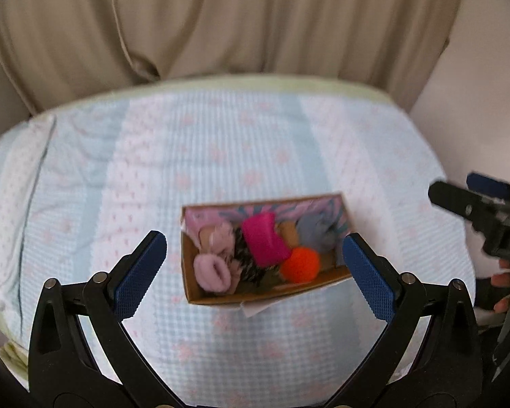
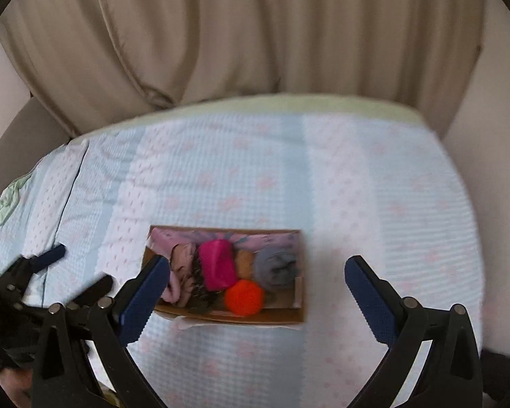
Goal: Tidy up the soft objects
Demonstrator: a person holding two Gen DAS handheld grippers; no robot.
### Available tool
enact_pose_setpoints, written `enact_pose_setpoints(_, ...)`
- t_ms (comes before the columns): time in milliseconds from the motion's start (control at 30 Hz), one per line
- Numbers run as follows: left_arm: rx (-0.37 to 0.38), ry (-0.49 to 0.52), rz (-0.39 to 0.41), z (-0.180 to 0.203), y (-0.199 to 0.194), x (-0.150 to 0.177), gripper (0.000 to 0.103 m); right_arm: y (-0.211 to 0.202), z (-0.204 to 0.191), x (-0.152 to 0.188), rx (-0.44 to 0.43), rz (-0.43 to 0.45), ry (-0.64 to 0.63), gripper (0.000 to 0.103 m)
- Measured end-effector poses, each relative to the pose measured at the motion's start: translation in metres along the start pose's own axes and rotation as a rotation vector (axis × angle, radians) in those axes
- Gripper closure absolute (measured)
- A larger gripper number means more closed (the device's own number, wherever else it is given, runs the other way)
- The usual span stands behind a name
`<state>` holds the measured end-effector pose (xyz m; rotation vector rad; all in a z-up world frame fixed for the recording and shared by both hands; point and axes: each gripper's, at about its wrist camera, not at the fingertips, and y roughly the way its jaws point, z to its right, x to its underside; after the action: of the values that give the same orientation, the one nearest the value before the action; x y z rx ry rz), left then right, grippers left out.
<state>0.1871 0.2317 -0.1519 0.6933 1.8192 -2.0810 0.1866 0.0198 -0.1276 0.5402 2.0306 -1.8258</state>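
Hand-held gripper, left [image 1: 255, 255]: jaws spread wide, released, holding nothing, hovering above the bed. Hand-held gripper, right [image 2: 256, 275]: likewise spread and empty; in the left wrist view it shows at 3 o'clock.

Cardboard box [image 1: 221, 297], open-topped, lies on the bed between the left gripper's blue fingers [image 1: 141, 272], touching neither. In the right wrist view its left end sits behind the left-side finger.

Contents, left wrist view:
- pale pink rolled socks [image 1: 211, 272], at 8 o'clock in the box
- magenta folded cloth [image 1: 263, 239], centre
- orange ball [image 1: 301, 264], at 5 o'clock, touching the magenta cloth
- grey-blue fuzzy bundle [image 1: 314, 233], at 2 o'clock
- dark speckled item [image 1: 246, 265] under the magenta cloth; kind unclear

Bedspread [image 1: 221, 149]: light blue and white stripes with pink flowers. Beige curtain [image 1: 238, 20] at 12 o'clock, beyond the bed.
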Motion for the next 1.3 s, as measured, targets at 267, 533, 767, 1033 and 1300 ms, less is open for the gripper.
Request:
enact_pose_setpoints(267,-0.039,-0.025,0.183,0.038,-0.102,0.005,0.0,-0.092,0.025,0.025,0.051,0.145,-0.026,0.001)
enact_pose_setpoints(533,-0.061,-0.053,0.308,0.07,-0.153,0.034,0.0,-0.139,0.044,0.052,0.087,0.253,-0.043,0.001)
enact_pose_setpoints(767,-0.094,-0.035,0.365,0.087,-0.168,0.044,0.0,-0.154,0.059,0.06,0.104,0.3,-0.034,0.001)
enact_pose_setpoints(1033,-0.111,-0.035,0.383,0.092,-0.172,0.043,0.0,-0.162,0.064,0.058,0.096,0.326,-0.031,0.001)
enact_pose_setpoints(1300,-0.115,-0.033,0.384,0.092,-0.17,0.043,0.0,-0.163,0.067,0.055,0.091,0.335,-0.025,0.001)
